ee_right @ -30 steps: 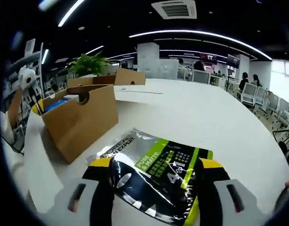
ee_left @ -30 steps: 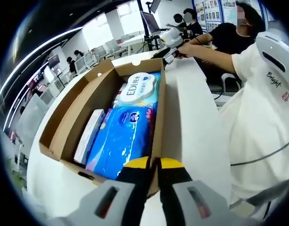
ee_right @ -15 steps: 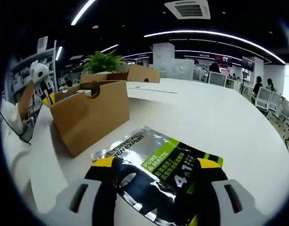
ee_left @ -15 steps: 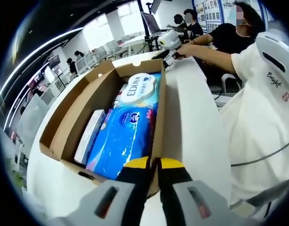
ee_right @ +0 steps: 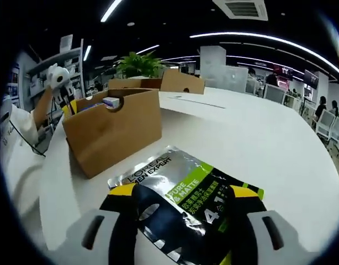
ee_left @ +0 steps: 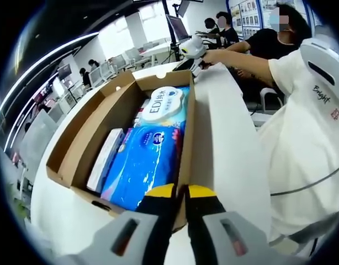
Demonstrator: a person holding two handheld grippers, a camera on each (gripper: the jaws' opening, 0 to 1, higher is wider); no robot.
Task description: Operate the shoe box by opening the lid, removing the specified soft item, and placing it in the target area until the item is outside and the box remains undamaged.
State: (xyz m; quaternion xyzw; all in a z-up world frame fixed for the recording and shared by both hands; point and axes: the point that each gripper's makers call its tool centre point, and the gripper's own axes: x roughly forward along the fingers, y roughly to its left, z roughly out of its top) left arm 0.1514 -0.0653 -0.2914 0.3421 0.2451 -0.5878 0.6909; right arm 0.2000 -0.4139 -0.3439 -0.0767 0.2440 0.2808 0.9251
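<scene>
**Silver pouch out, box open, release left to do**

Cardboard shoe box [ee_left: 125,118] sits open on the white table [ee_left: 224,138], lid flaps folded out, no tears visible. Your left gripper [ee_left: 180,194] has its jaws pinched together at the box's near wall; whether they actually clamp the cardboard edge you can't tell, the contact is hidden behind the yellow tips. Inside the box: blue wipes pack [ee_left: 144,160], a round-lidded EDI pack [ee_left: 164,105], a white flat box [ee_left: 106,157] along the left side.

Silver-and-green pouch [ee_right: 183,190] lies on the table outside the box, near its end wall [ee_right: 114,135]. Your right gripper [ee_right: 183,201] has its jaws spread wide, one on each side of the pouch; grip or just straddling, can't tell, the pouch's lower end is cut off beneath them.

Judged progress: lid opened, item removed and down on the table. Left: confirm release and pull back. No marked target area is visible, so placement can't be checked.
</scene>
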